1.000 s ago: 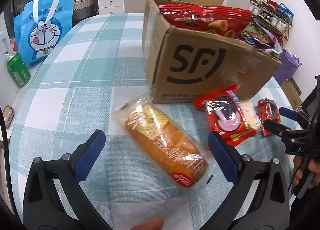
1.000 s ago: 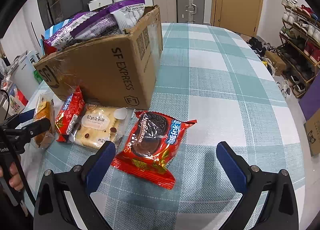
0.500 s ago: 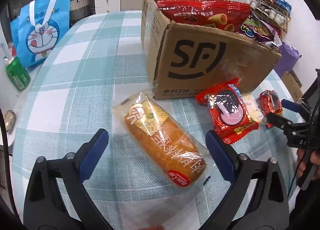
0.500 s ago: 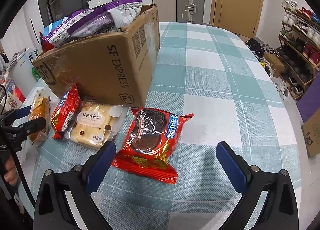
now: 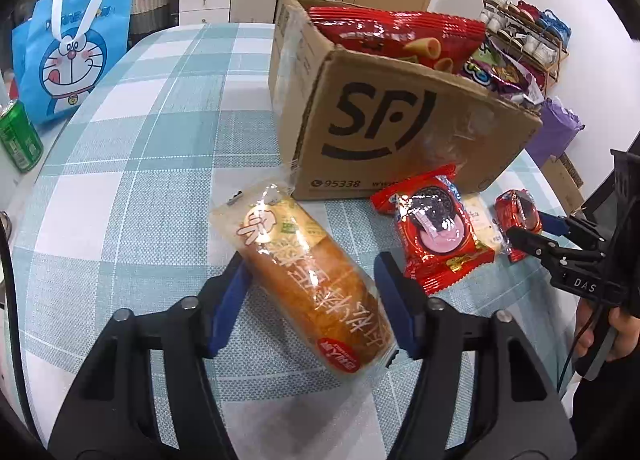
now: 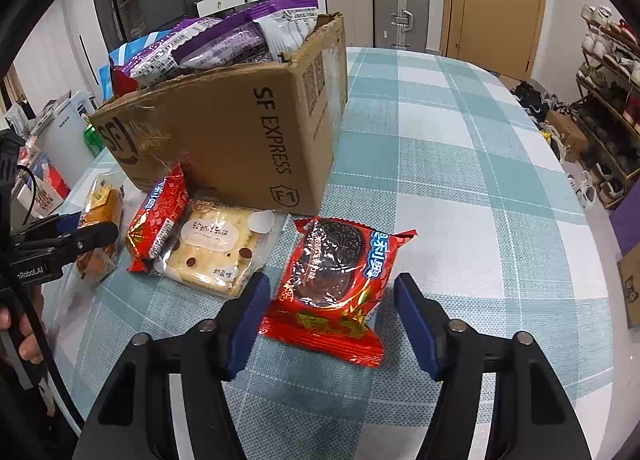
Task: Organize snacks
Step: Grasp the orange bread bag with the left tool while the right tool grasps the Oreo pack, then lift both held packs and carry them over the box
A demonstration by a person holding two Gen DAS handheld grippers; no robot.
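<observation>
Both grippers have just been closing their jaws since the earlier frames, each around a snack on the table. Seen from the left wrist, the left gripper [image 5: 314,288] now has its blue pads [image 5: 231,302] drawn in on either side of the bread packet [image 5: 308,280], a long golden-brown loaf in clear wrap with white lettering and a round red label at its near end. The left pad touches the wrap; the right one sits just beside it, and whether it presses cannot be told. The packet lies slantwise on the checked tablecloth [image 5: 132,164], its far end near the foot of the cardboard box [image 5: 400,132].

Seen from the right wrist, the right gripper [image 6: 332,320] straddles the cookie packet [image 6: 340,284], a shiny red pouch with a dark round cookie showing through a clear window and blue lettering on one edge. The left pad meets the packet's edge, while a gap shows between the packet and the right pad, so the fingers are apart and not clamped.

A second red cookie packet [image 6: 158,220] and a pale cracker packet [image 6: 216,248] lie side by side against the box front, between the two grippers. The box itself is full of big snack bags, purple [image 6: 208,44] and red [image 5: 400,32]. A green can [image 5: 18,136] and a blue cartoon bag [image 5: 68,56] stand at the table's far left edge.
</observation>
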